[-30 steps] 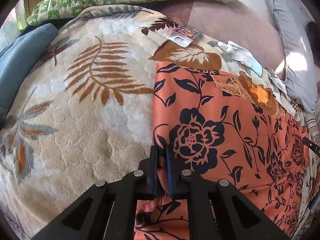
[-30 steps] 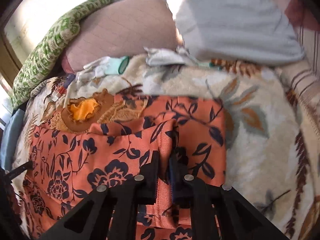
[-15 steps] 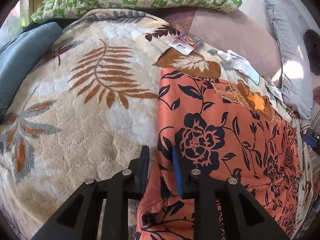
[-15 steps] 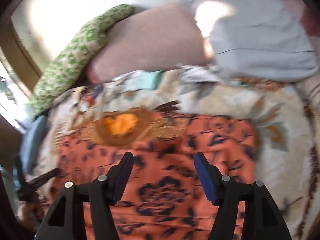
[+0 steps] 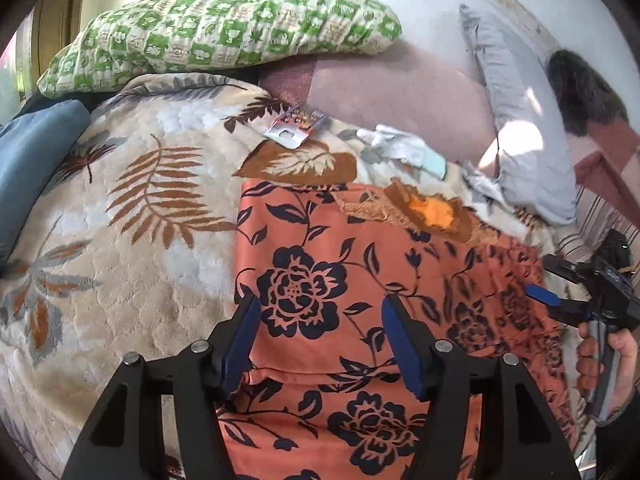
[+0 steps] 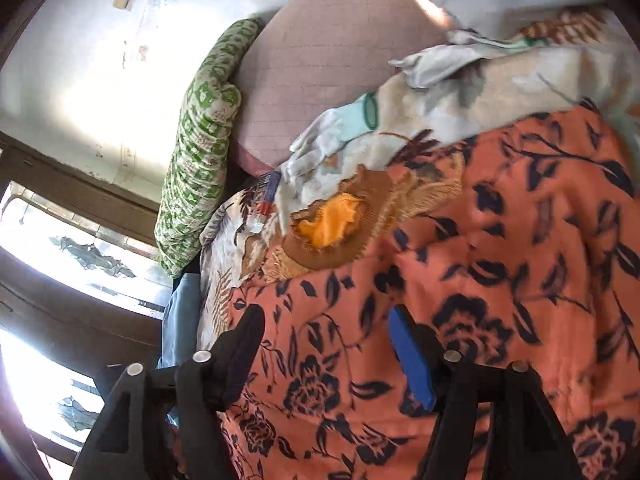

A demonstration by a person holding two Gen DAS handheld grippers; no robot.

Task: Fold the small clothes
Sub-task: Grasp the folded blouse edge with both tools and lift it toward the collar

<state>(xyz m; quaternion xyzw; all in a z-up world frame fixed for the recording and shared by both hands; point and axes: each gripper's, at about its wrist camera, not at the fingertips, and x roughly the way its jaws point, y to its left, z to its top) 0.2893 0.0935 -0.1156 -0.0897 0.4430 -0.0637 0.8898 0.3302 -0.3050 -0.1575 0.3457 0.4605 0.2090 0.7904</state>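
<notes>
Both tools are letting go. The left tool (image 5: 320, 336) now hangs over the orange floral garment (image 5: 360, 280) with its blue pads spread wide and nothing between them; a second ago those pads were pinched tight on the cloth's near edge, and half a second ago they had only cracked apart. The right tool (image 6: 324, 344) is the same story: jaws wide, empty, tipped over sideways above the fabric, where a second ago it was clamped on a folded flap.

So the fold is laid down. The garment lies flat on the leaf-patterned blanket (image 5: 120, 200) on the bed, its left edge straight, a crease running across just under the left tool, the embroidered neckline (image 5: 432, 212) at the far end. From the left view the right tool (image 5: 560, 284) sits out over the garment's far side, well apart.

I'd say one fold is done and the next edge wants picking up. Behind, the green checked pillow (image 5: 224, 28) and white gloves (image 6: 332, 132) lie untouched.
</notes>
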